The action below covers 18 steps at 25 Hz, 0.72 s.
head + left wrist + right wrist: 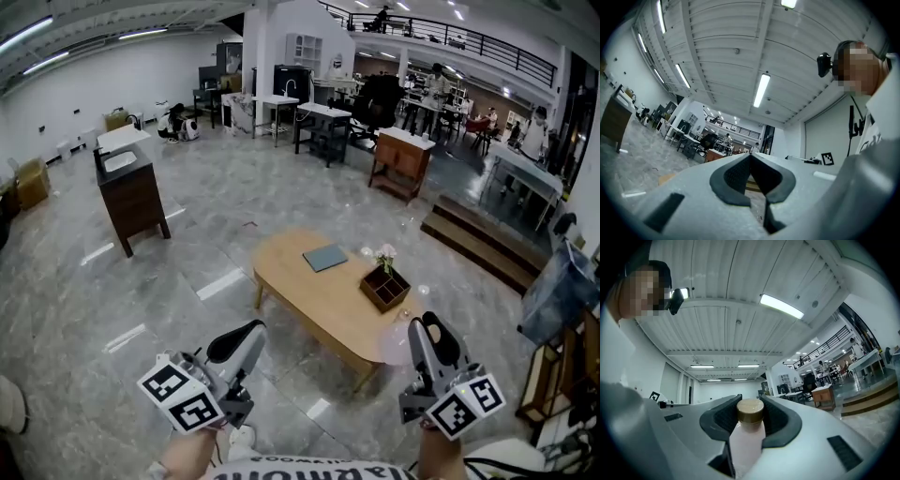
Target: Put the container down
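Right gripper view shows the right hand-held gripper (pixel 750 414) clamped on the pale container (pixel 746 446), kept upright, probably bound for the table (pixel 302 292). The left hand-held gripper (pixel 751 161) is closed and empty.

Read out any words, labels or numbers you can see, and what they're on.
None reads clearly.
Person's shirt print: upside down, cut off, unreadable.
On left gripper and right gripper: square markers only, no words.
The pink bottle in the right gripper's jaws: no label visible.
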Each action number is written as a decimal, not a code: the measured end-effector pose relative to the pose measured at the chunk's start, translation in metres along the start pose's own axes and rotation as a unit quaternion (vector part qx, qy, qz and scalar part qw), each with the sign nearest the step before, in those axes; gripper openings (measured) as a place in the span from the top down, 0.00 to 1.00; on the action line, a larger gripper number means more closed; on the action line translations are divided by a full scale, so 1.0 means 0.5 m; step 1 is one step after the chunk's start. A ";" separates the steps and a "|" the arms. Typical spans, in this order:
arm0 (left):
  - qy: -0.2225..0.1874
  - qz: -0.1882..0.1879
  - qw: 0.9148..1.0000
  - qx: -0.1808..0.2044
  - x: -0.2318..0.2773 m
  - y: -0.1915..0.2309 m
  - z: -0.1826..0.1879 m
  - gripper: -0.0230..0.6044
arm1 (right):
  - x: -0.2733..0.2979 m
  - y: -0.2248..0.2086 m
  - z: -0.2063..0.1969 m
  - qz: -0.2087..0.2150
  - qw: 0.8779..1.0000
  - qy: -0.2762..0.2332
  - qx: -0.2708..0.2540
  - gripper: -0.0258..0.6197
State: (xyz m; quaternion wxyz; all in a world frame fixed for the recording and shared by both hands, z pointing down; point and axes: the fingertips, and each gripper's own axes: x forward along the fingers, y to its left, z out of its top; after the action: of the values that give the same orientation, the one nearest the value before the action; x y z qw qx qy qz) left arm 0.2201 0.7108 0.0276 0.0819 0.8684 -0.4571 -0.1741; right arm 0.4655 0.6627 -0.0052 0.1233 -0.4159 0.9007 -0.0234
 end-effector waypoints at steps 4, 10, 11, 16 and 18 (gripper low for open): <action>-0.011 0.001 1.000 0.013 0.019 0.086 0.039 0.94 | 0.072 0.011 -0.002 -0.011 1.000 -0.010 -0.007 0.76; -0.015 -0.020 0.999 0.031 0.042 0.222 0.115 0.94 | 0.195 0.041 -0.006 -0.037 0.999 -0.031 -0.011 0.76; -0.014 -0.024 0.999 0.033 0.043 0.246 0.126 0.94 | 0.214 0.048 -0.007 -0.042 0.998 -0.037 -0.010 0.76; -0.012 -0.034 0.998 0.053 0.044 0.355 0.161 0.94 | 0.299 0.079 -0.030 -0.059 0.996 -0.060 -0.003 0.76; -0.004 -0.039 0.998 0.056 0.043 0.394 0.171 0.94 | 0.331 0.096 -0.042 -0.063 0.996 -0.058 -0.002 0.76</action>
State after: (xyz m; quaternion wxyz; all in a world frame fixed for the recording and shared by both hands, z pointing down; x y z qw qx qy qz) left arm 0.0483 0.5828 0.0027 0.0246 0.8881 -0.4319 -0.1552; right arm 0.3215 0.5681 -0.0255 0.1728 -0.4731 0.8639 -0.0052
